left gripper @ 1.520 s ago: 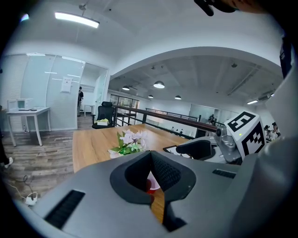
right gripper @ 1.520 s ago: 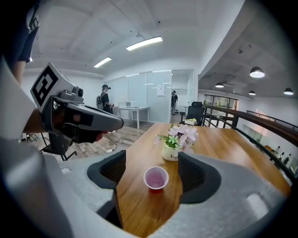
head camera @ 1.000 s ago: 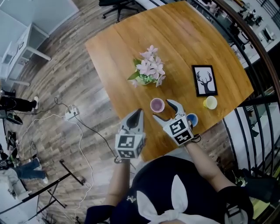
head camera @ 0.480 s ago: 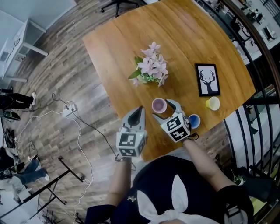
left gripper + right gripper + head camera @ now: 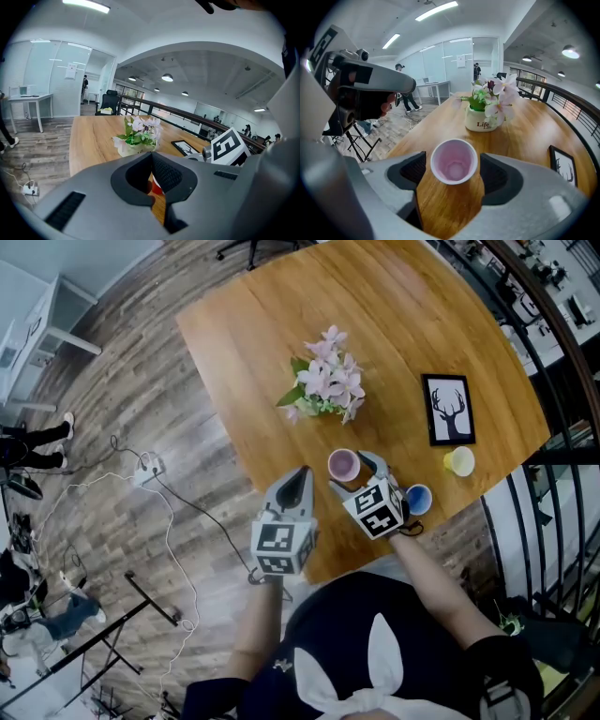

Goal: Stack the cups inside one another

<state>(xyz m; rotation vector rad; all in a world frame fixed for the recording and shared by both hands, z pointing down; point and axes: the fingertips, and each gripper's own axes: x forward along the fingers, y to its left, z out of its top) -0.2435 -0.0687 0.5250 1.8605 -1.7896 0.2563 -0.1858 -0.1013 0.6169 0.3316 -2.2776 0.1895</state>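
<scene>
Right claw (image 5: 453,171) was spread wide with the pink cup (image 5: 453,161) standing upright between its jaws, on the wooden worktop (image 5: 394,324) just on the person's side of the flower pot (image 5: 323,392). As far as I could see, neither jaw was actually touching the cup. Left claw (image 5: 300,476) was pressed together with nothing pinched, on the person's side of the pot too, a bit to the left of it. The deer picture (image 5: 448,410) lay flat well to the right of the pot. The yellow cup (image 5: 459,461) and blue cup (image 5: 417,499) sat right of the pot as well, closer to the person, the blue one closest.
</scene>
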